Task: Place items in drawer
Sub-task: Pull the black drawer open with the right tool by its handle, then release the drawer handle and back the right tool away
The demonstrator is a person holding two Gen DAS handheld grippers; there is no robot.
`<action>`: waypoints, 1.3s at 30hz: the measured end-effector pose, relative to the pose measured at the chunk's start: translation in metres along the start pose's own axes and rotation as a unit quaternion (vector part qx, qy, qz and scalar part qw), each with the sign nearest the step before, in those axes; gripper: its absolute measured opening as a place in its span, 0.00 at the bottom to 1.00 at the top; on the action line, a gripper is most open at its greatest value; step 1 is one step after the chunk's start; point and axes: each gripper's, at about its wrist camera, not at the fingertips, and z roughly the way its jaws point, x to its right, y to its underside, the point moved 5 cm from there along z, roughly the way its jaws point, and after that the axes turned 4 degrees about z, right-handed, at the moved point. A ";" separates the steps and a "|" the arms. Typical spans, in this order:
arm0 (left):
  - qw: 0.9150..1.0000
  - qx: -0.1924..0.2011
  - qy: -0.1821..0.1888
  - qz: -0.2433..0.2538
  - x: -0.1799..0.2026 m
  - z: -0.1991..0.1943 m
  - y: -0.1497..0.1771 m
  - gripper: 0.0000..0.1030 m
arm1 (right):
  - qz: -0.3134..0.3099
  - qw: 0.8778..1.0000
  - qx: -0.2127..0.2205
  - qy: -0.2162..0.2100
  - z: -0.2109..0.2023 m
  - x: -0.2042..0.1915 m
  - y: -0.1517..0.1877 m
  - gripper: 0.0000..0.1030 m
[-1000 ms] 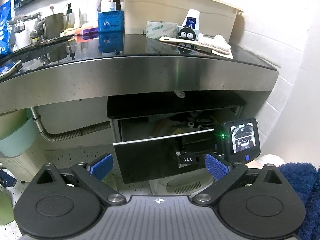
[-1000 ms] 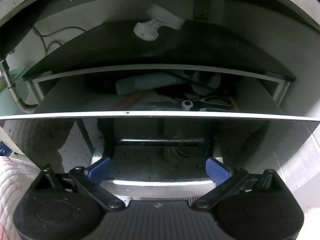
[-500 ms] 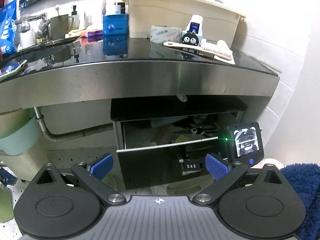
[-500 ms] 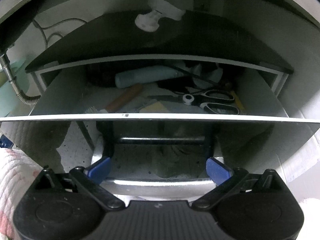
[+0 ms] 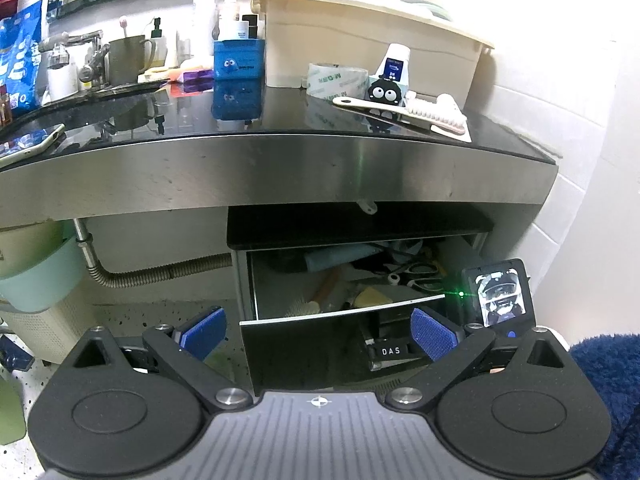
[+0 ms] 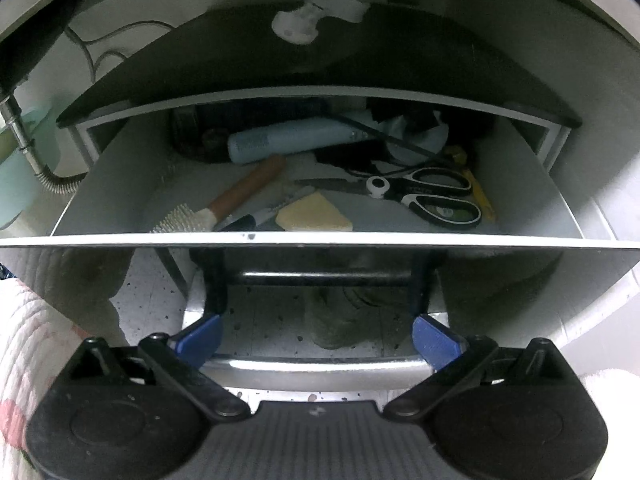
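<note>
Bathroom vanity, black tabletop (image 5: 280,120) above, drawer (image 6: 320,240) below it pulled out. I found both pairs of fingers spread wide and holding nothing. The right gripper (image 6: 316,338) sat low against the drawer's front panel, fingers either side of the bar handle (image 6: 320,368). The left gripper (image 5: 318,330) hung further back, facing the vanity. Items I judged as still to go in, a brush (image 5: 416,114) and a tape roll (image 5: 338,82), lay up on the tabletop, above and ahead of my left fingers; the brush's long axis ran left to right. By my judgement the left hand was the better placed to reach them.
</note>
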 end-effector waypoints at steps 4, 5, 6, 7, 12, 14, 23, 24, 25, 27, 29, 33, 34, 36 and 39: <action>1.000 0.002 0.001 0.002 0.002 -0.001 0.000 0.97 | 0.000 1.000 -0.005 0.000 0.000 0.000 0.000 1.00; 1.000 0.002 0.001 0.002 0.002 -0.002 0.000 0.97 | 0.000 1.000 -0.006 0.000 0.000 0.000 0.001 1.00; 1.000 0.003 0.002 0.001 0.002 -0.002 0.000 0.97 | 0.000 1.000 -0.007 0.000 0.000 0.000 0.001 1.00; 1.000 0.004 0.002 0.001 0.002 -0.002 -0.001 0.97 | 0.000 1.000 -0.008 0.000 0.000 0.000 0.001 1.00; 1.000 0.004 0.004 -0.003 0.001 -0.003 0.000 0.97 | 0.001 1.000 -0.011 0.000 0.001 0.000 0.000 1.00; 1.000 0.004 0.004 -0.005 0.000 -0.002 0.000 0.97 | 0.001 1.000 -0.012 0.000 0.001 0.000 0.000 1.00; 1.000 0.003 0.004 -0.006 0.000 -0.002 0.000 0.97 | 0.001 1.000 -0.014 0.000 0.002 0.000 0.001 1.00; 1.000 0.002 0.004 -0.007 0.000 -0.002 0.000 0.97 | 0.001 1.000 -0.014 0.000 0.001 0.000 0.002 1.00; 1.000 0.003 0.004 -0.007 0.000 -0.002 0.000 0.97 | 0.001 1.000 -0.014 0.000 0.001 0.000 0.002 1.00; 1.000 0.003 0.003 -0.007 0.000 -0.003 0.000 0.97 | 0.001 1.000 -0.014 0.000 0.001 0.001 0.002 1.00; 1.000 0.003 0.004 -0.007 0.000 -0.003 0.001 0.97 | 0.001 1.000 -0.014 0.000 0.002 0.001 0.001 1.00; 1.000 0.002 0.004 -0.005 0.000 -0.003 0.002 0.97 | 0.001 1.000 -0.014 -0.001 0.004 0.001 -0.002 1.00; 1.000 0.002 0.001 -0.006 -0.001 -0.003 0.002 0.97 | 0.001 1.000 -0.013 -0.001 0.005 0.001 -0.003 1.00; 1.000 0.003 -0.004 -0.008 -0.003 -0.002 0.002 0.97 | 0.000 1.000 -0.006 -0.001 0.005 0.002 -0.002 1.00; 1.000 0.000 -0.011 -0.013 -0.007 0.000 0.002 0.97 | 0.001 1.000 0.003 -0.002 0.005 0.001 -0.001 1.00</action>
